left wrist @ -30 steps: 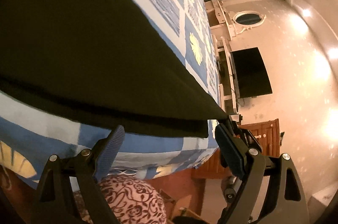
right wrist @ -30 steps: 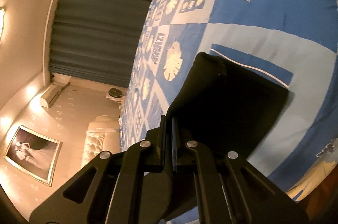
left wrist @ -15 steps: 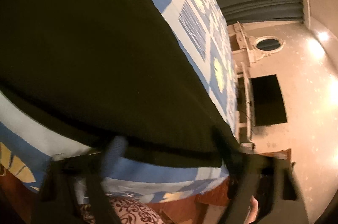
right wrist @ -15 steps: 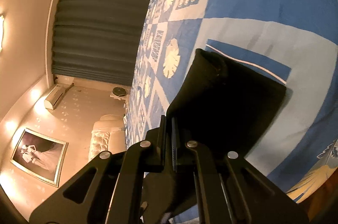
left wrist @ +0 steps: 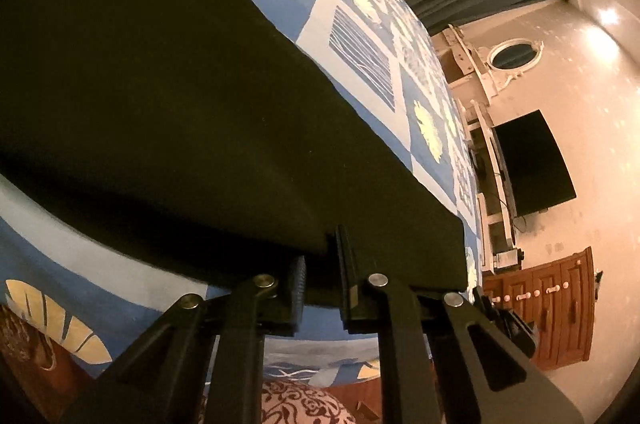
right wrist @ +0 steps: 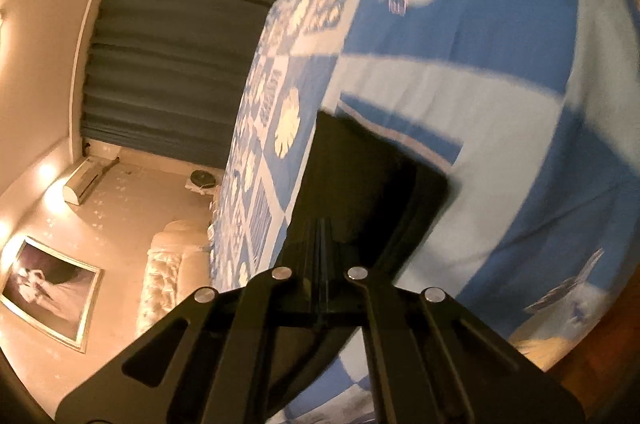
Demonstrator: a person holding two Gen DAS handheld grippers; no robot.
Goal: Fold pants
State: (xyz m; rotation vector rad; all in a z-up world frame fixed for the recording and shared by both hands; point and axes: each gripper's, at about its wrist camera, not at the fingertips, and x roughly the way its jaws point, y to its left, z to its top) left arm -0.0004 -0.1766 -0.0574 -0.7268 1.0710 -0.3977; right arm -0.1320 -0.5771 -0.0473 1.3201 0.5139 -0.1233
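Observation:
The black pants [left wrist: 152,95] lie spread on the blue patterned bedspread [left wrist: 360,51]. In the left wrist view they fill the left and middle, and my left gripper [left wrist: 322,276] is shut on their near hem edge at the bed's front. In the right wrist view my right gripper [right wrist: 320,244] is shut on another end of the pants [right wrist: 372,183], lifted slightly off the bedspread [right wrist: 500,103].
The bed edge runs close in front of both grippers. A wooden dresser [left wrist: 560,308], a wall TV [left wrist: 532,163] and a white mirror stand [left wrist: 488,71] are at the right. Dark curtains [right wrist: 168,63] and a white armchair [right wrist: 168,276] stand beyond the bed.
My left gripper moved in and closed on the pants' hem; it was open a second ago. My right gripper stayed shut on the pants and shifted slightly with them.

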